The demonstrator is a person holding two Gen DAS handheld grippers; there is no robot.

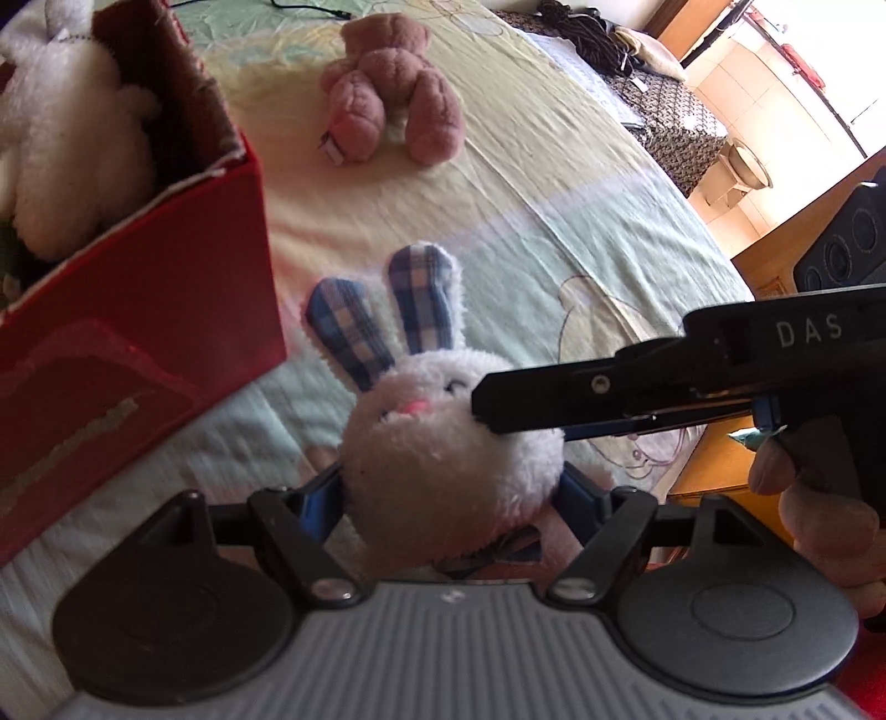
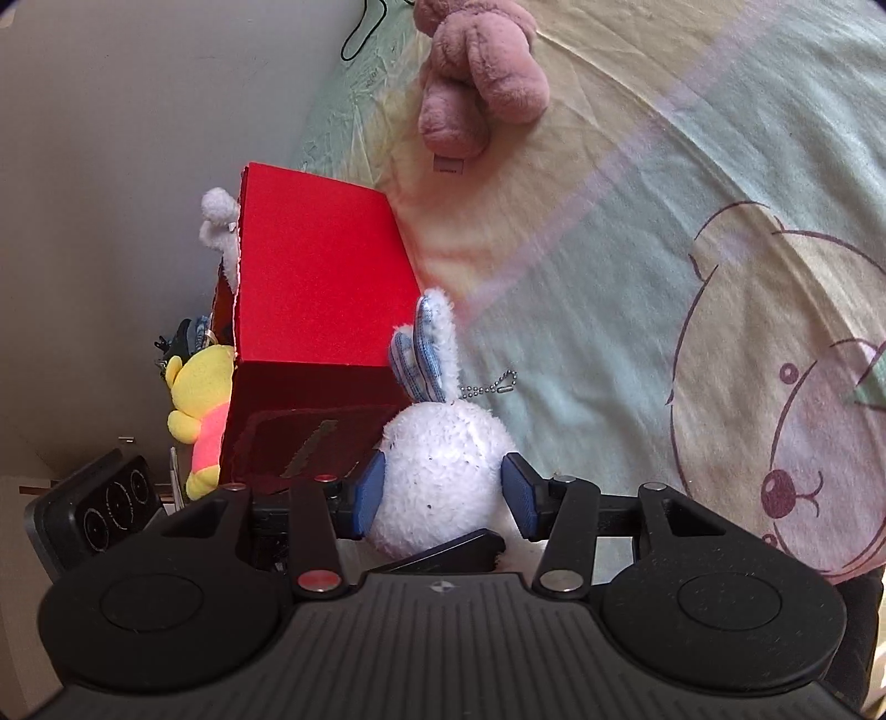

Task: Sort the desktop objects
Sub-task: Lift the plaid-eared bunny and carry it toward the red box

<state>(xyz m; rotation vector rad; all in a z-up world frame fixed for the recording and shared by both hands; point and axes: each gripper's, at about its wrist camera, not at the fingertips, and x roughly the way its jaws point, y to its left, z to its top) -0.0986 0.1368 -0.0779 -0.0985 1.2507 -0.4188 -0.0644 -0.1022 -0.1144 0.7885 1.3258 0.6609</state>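
A white plush bunny [image 1: 443, 443] with blue checked ears sits between the blue pads of my left gripper [image 1: 451, 493], which is shut on its head. My right gripper [image 1: 487, 412] reaches in from the right, its tip at the bunny's face. In the right wrist view the bunny [image 2: 443, 459] is seen from behind, with my right gripper [image 2: 446, 487] shut on its head. A red box [image 1: 166, 310] stands just left of it, holding a white plush [image 1: 61, 138]. A pink teddy bear [image 1: 393, 94] lies farther off on the bed sheet [image 1: 554, 194].
The red box [image 2: 315, 277] stands against a grey wall [image 2: 111, 166], with a yellow plush [image 2: 202, 399] sticking out of it. The pink bear [image 2: 476, 83] lies beyond the box. The bed's right edge drops to a wooden stand [image 1: 714, 471]. A black cable [image 1: 310, 8] lies at the far end.
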